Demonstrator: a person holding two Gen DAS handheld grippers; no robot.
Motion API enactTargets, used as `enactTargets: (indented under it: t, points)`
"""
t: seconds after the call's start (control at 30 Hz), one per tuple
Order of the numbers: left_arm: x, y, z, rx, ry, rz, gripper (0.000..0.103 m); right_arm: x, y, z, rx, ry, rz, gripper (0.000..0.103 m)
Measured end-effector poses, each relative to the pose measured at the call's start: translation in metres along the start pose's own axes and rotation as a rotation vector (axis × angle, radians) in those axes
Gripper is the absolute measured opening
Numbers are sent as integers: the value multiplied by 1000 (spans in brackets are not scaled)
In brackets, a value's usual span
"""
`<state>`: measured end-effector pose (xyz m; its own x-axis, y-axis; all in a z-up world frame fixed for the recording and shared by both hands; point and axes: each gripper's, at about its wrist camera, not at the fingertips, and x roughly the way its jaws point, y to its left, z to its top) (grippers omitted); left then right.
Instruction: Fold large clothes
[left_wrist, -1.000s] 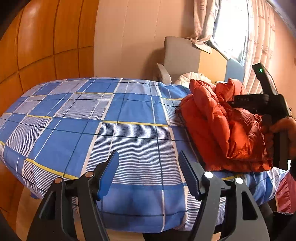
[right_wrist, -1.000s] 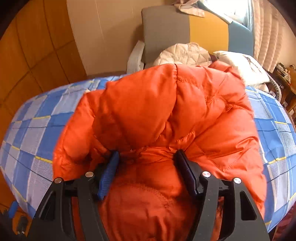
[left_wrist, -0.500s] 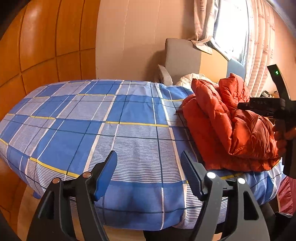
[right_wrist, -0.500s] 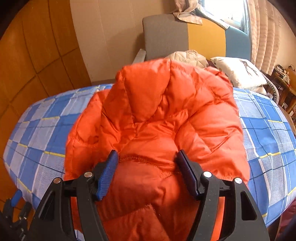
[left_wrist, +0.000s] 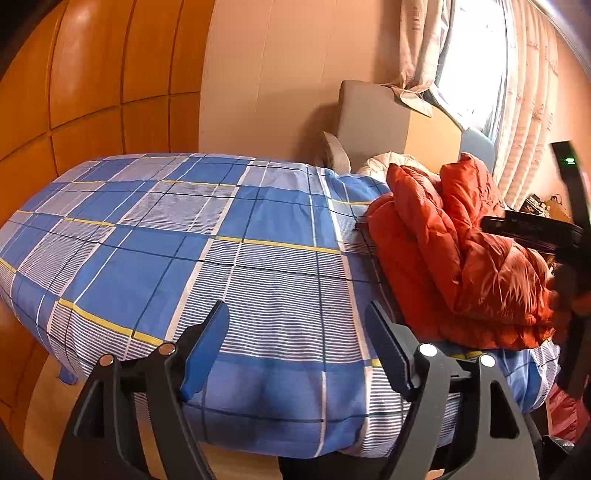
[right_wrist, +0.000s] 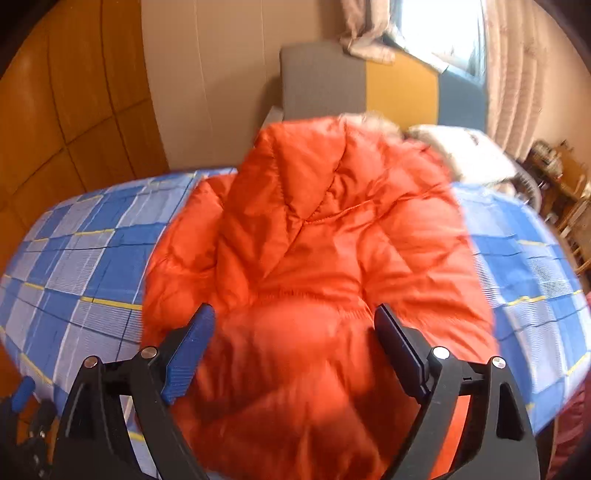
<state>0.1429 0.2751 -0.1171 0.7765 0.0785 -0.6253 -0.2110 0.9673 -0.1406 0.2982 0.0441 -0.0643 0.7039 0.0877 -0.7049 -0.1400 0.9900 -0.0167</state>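
An orange puffer jacket (right_wrist: 317, 236) lies bunched on the blue checked bedsheet (right_wrist: 92, 236), with its hood folded over on top. My right gripper (right_wrist: 294, 312) hovers over the jacket's near part. Its jaws are opening wide; the fabric lies between and under them, and the pads do not press on it. In the left wrist view the jacket (left_wrist: 443, 251) sits at the bed's right end. My left gripper (left_wrist: 297, 314) hangs above the bare sheet (left_wrist: 184, 229) near the front edge, its jaws opening with nothing between them.
A grey, yellow and blue upholstered seat back (right_wrist: 369, 85) stands behind the bed, with a white padded garment (right_wrist: 469, 151) beside it. Wooden wall panels (left_wrist: 74, 92) are at the left, curtains and a bright window (left_wrist: 472, 55) at the right. A person's hand (left_wrist: 565, 299) holds the right tool.
The right gripper's jaws have spread and let go of the jacket as it drew back; the jacket's top settled. The left gripper's jaws widened a little and it stayed in place.
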Motion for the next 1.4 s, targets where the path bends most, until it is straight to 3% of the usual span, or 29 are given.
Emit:
enactTargets:
  t: [0.27,0.5,0.93,1.23,1.4]
  points:
    - [-17,-24,-1,18,-20,-5,91,-59,-18,-38,50,-74,-22,94]
    - [-34,-46,-3,10,-43,8,101,-86,-45,-66,108,-93,-67,97]
    - [-50,-71,-12,1,-57,34,101,-107,-70,-87,140,-126,-102,97]
    - [-63,-100,-12,95,-103,91,101,-113,-75,-96,146,-126,-108,97]
    - [-69,-103,-11,80,-117,88,101,-117,-73,-97,137,-137,-112,97]
